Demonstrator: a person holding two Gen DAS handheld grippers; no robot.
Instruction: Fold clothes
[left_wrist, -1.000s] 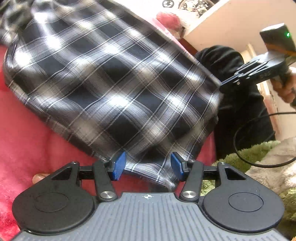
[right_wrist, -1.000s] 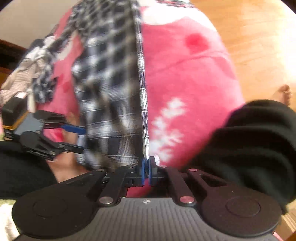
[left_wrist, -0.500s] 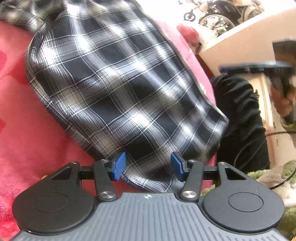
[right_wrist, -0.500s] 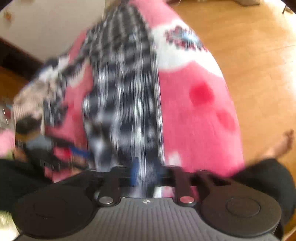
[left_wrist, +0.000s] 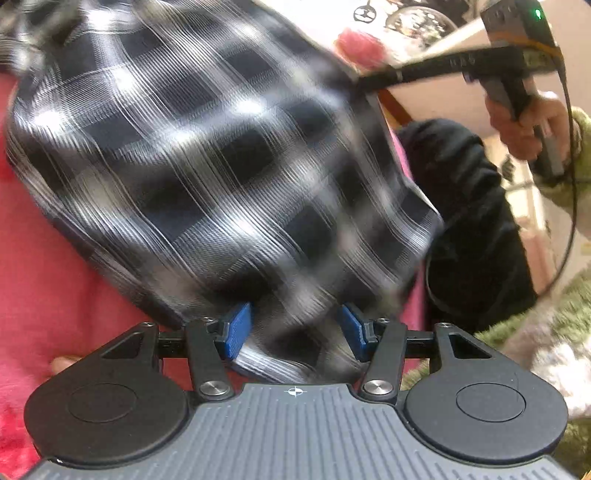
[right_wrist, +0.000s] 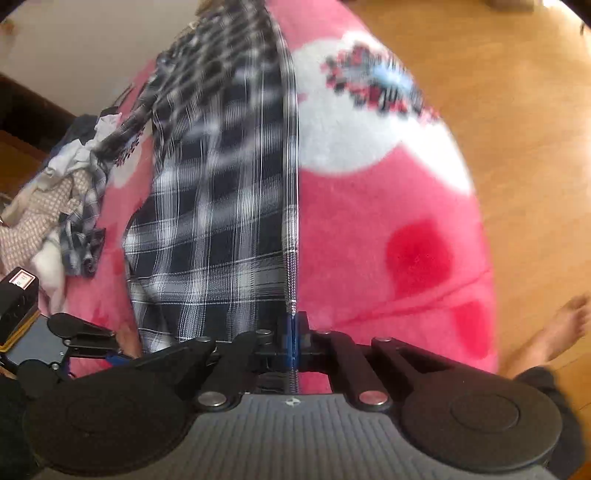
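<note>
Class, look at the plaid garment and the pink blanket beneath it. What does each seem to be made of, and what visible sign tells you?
Plaid garment: thin woven cloth, likely cotton or flannel, matte; it drapes and creases easily. Pink blanket: plush fleece, probably synthetic; its surface looks fuzzy and soft.

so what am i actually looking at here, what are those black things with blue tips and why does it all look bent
A person holds a hand-held pinching tool in each hand; no robot is involved. Each picture comes from a wide-angle camera on one tool, looking along its two fingers, which bends the view.

In the left view, the left tool stands open, its blue pads on either side of a plaid garment's edge. The other tool shows top right.

In the right view, the right tool is pinched shut on the garment's long edge. The garment lies on a pink blanket, with a heap of other clothes at the left.
</note>
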